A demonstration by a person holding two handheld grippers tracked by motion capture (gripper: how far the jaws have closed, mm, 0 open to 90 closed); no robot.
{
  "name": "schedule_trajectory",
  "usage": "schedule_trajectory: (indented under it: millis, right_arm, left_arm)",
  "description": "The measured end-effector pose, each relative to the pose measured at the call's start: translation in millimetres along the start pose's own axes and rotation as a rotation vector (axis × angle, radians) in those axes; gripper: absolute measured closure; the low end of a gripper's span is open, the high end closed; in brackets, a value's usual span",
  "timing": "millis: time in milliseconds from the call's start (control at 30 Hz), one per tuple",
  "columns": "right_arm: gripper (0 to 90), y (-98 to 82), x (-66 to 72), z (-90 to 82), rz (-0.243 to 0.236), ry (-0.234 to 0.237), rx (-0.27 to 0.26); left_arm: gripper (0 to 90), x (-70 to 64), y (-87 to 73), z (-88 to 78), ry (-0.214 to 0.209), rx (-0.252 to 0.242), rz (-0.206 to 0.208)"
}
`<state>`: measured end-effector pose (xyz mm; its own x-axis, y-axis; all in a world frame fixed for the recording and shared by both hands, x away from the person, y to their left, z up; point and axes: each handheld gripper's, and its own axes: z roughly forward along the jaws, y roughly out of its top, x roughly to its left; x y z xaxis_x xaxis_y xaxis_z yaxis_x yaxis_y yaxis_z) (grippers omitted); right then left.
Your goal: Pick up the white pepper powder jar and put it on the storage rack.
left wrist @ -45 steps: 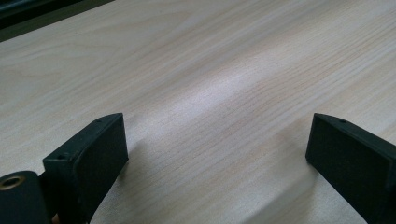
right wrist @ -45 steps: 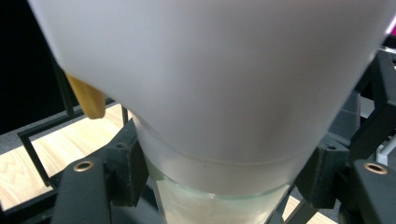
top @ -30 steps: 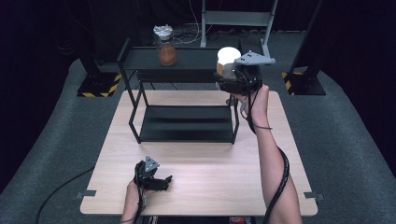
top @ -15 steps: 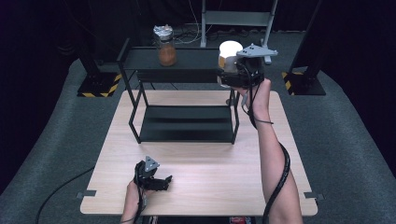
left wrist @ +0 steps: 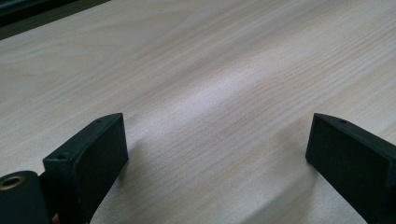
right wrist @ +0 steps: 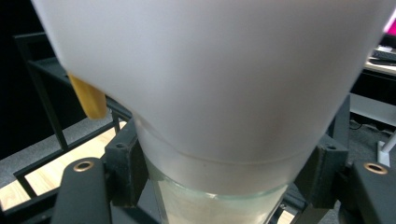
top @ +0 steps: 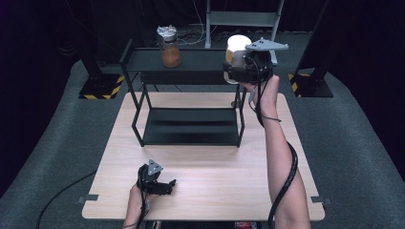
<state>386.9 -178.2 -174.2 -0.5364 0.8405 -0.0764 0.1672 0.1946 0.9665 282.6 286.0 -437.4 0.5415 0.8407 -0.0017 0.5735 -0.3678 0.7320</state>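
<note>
A glass jar with a white lid (top: 238, 46) is at the right end of the black rack's top shelf (top: 200, 60). My right gripper (top: 235, 72) is shut on its glass body just under the lid. In the right gripper view the jar (right wrist: 210, 93) looms close, with the right gripper (right wrist: 223, 179) pads pressed on both sides. Whether the jar's base rests on the shelf is hidden. The left gripper (top: 165, 186) lies low on the wooden table (top: 286, 157) near its front edge, open. In the left gripper view, the left gripper (left wrist: 217, 149) has nothing between its jaws.
A second jar with a crinkled foil lid and orange-brown contents (top: 170, 48) stands on the top shelf's left part. The rack's lower shelf (top: 191, 128) is bare. Dark floor, black stands with yellow-striped feet (top: 102, 88) and a grey frame (top: 243, 19) surround the table.
The right gripper has carried the white-lidded jar slightly up and to the right in the high view. The left gripper has stayed put.
</note>
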Motion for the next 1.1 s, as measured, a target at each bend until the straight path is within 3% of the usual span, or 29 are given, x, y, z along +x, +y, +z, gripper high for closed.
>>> schedule_trajectory:
  millis: [1100]
  right_arm:
    - [29.8,39.0,-4.6,30.4,0.016,-0.041,0.055]
  left_arm:
    - [4.8,0.3,-0.1,0.0,-0.004,0.0,0.004]
